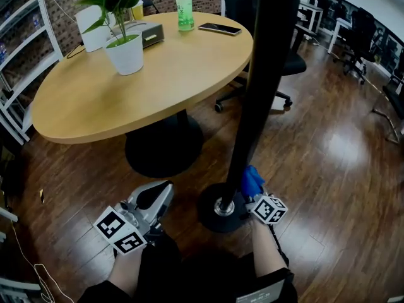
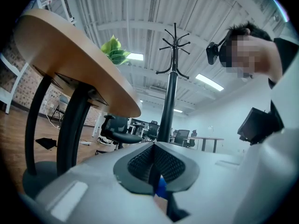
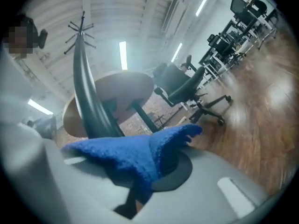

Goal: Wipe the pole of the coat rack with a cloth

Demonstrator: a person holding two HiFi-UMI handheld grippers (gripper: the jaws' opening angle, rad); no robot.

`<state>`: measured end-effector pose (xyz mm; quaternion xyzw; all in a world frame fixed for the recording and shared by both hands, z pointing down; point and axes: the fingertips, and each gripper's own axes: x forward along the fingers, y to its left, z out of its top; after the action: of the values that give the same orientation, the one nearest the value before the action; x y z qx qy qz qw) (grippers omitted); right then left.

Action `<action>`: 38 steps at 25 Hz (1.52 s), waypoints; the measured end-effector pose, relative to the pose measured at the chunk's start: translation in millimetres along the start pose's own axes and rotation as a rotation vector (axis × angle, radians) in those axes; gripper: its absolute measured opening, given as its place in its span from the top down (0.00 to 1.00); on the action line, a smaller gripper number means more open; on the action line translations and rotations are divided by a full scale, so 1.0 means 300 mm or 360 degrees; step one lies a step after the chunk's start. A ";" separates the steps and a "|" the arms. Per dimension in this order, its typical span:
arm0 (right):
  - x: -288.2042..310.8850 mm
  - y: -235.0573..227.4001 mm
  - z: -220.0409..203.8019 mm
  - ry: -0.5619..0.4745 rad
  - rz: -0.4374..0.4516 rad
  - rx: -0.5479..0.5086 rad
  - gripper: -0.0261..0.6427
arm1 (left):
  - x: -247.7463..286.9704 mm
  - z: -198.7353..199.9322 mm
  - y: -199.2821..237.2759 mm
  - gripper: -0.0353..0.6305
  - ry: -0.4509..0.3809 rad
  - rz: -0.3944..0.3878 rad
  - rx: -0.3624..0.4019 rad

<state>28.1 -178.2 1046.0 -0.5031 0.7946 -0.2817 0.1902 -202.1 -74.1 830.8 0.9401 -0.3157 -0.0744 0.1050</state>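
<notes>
The coat rack's black pole (image 1: 255, 106) rises from its round base (image 1: 214, 214) on the wooden floor. A blue cloth (image 1: 251, 180) is pressed against the pole's lower right side, just above the base, and my right gripper (image 1: 250, 193) is shut on it. In the right gripper view the cloth (image 3: 140, 155) drapes over the jaws, with the pole (image 3: 91, 101) close at the left. My left gripper (image 1: 166, 185) hovers left of the base, apart from the pole, shut and holding nothing. The left gripper view looks up the pole (image 2: 170, 101) to its hooks (image 2: 174, 43).
A round wooden table (image 1: 189, 74) on a black pedestal (image 1: 163, 145) stands just behind the rack, carrying a potted plant (image 1: 123, 40), a green bottle (image 1: 184, 6) and a phone (image 1: 219, 28). A black office chair (image 1: 287, 62) is behind the pole. White shelving (image 1: 19, 49) lines the left.
</notes>
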 end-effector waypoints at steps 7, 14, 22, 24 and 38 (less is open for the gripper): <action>0.042 0.527 0.616 -0.0514 0.0387 -0.0294 0.93 | -0.059 0.112 -0.005 0.95 -0.0128 -0.0003 0.0012; -0.045 1.011 1.146 -0.0876 0.0598 -0.0614 0.93 | -0.109 0.273 0.006 0.95 -0.0347 -0.0003 0.0037; -0.168 1.418 1.322 -0.1078 0.0802 -0.1202 0.93 | -0.118 0.377 -0.020 0.95 -0.0430 -0.0024 0.0069; -0.153 1.428 1.226 -0.0996 0.0834 -0.1450 0.93 | -0.116 0.361 -0.012 0.95 -0.0421 -0.0018 0.0064; -0.075 0.752 0.258 -0.0050 0.0786 -0.1402 0.93 | -0.067 0.134 -0.014 0.95 -0.0182 -0.0012 0.0027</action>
<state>-73.2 -102.0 842.8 -0.3368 0.9304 0.1412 0.0327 -223.9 -64.5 792.4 0.9364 -0.3182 -0.1257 0.0786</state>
